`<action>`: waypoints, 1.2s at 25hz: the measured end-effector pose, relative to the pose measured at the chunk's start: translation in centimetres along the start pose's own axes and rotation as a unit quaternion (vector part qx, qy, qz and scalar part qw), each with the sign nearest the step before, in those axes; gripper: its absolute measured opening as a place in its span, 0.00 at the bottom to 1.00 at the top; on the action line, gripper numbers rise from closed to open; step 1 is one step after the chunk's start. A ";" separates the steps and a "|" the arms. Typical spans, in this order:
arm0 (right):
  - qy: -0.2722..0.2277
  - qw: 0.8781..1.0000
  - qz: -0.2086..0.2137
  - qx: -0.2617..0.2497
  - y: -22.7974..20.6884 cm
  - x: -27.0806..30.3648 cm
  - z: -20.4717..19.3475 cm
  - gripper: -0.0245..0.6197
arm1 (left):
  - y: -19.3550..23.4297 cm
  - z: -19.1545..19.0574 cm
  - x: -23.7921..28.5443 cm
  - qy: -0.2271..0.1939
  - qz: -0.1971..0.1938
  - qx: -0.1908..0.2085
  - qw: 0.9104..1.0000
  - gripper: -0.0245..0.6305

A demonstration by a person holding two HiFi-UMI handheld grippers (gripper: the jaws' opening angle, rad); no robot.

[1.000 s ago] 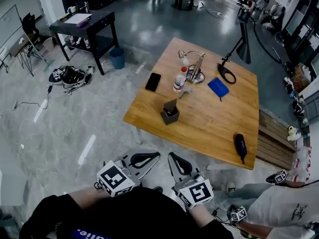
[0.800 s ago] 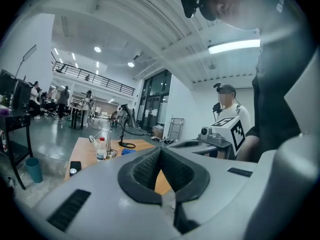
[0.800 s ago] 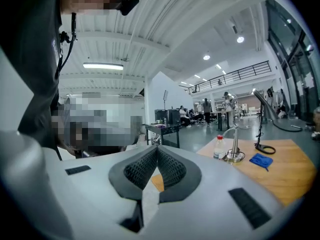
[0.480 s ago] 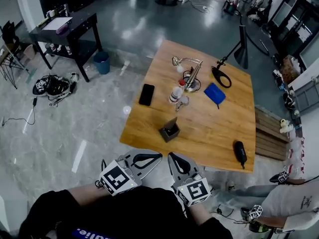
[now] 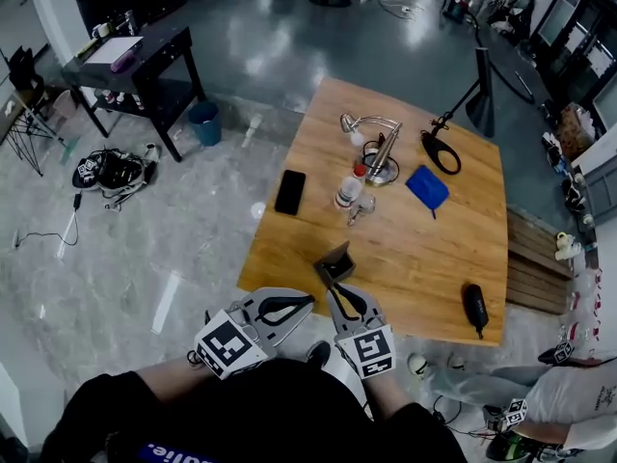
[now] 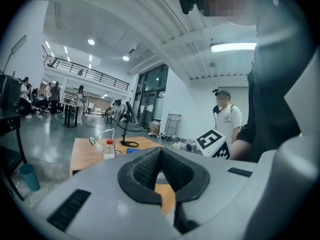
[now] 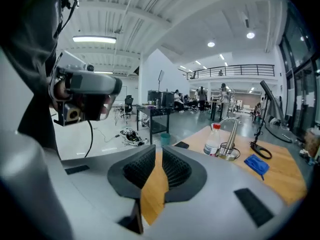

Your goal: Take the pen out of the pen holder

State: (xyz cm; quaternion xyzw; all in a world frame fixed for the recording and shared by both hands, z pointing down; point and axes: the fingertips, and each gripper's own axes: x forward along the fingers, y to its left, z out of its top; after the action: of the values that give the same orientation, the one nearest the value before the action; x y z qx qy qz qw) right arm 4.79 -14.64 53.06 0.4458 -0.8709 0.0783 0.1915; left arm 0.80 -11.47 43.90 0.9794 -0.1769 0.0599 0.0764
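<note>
The dark square pen holder (image 5: 334,261) stands near the front edge of the wooden table (image 5: 424,249); I cannot make out a pen in it. My right gripper (image 5: 334,292) has its tips just in front of the holder, and its pads (image 7: 176,167) are a narrow gap apart with only table wood showing between them. My left gripper (image 5: 307,302) is off the table's front edge, to the left of the right one. Its pads (image 6: 145,170) meet at the tip with nothing held. The holder is hidden in both gripper views.
On the table are a black phone (image 5: 289,192), a clear bottle (image 5: 348,189), a silver desk lamp (image 5: 371,135), a blue cloth (image 5: 426,187) and a black oblong thing (image 5: 474,307). A black side table (image 5: 135,61) and blue bin (image 5: 203,122) stand at left. A person (image 5: 578,394) is at lower right.
I have come closer to the table. The right gripper has moved forward, up to the pen holder; the left gripper has stayed put.
</note>
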 end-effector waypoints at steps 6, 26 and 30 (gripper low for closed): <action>0.044 0.999 -0.013 -0.020 -1.4 3.6 -3.6 0.15 | 0.9 -0.9 -0.3 0.012 0.020 -0.008 1.000 0.05; 0.147 0.973 -0.063 -0.168 -4.4 10.4 -10.3 0.15 | 2.0 -2.4 -2.7 0.042 0.061 -0.019 0.997 0.05; 0.138 0.974 -0.069 -0.165 -4.7 10.5 -9.9 0.12 | 2.0 -2.6 -2.6 0.043 0.058 -0.018 0.997 0.05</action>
State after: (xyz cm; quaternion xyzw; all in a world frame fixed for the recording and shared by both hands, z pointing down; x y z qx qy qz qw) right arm 5.59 -22.19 66.23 0.4523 -0.8039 -0.0187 0.3857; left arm -2.52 -11.99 46.30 0.9624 -0.2315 0.1028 0.0982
